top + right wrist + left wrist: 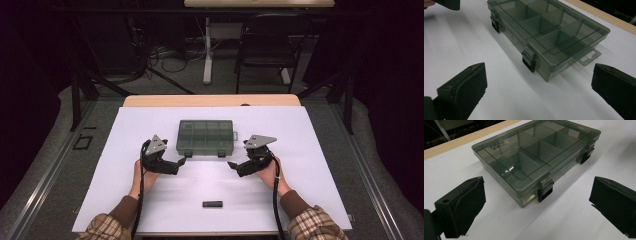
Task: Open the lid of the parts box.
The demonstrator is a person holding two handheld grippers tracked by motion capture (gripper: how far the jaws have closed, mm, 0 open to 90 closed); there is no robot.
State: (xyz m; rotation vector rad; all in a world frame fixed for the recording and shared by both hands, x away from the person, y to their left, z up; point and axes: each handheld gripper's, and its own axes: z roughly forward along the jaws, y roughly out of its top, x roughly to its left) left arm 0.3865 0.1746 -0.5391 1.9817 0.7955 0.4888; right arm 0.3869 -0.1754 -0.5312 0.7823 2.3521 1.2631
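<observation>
This looks like a lab or recording studio set up for data capture, not a home. A wooden worktop (210, 100) covered by a plain white sheet (300, 150) stands on grey carpet (50, 150) inside a frame of black metal struts (75, 95), with dark curtain-like surroundings on both sides. Behind it, loose black cables (165, 57) lie tangled on the floor by a white-legged desk (207, 50) and an empty black metal-framed chair (267, 42).

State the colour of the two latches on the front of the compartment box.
Black latches on the smoky grey see-through box; the left gripper view shows them best.
</observation>
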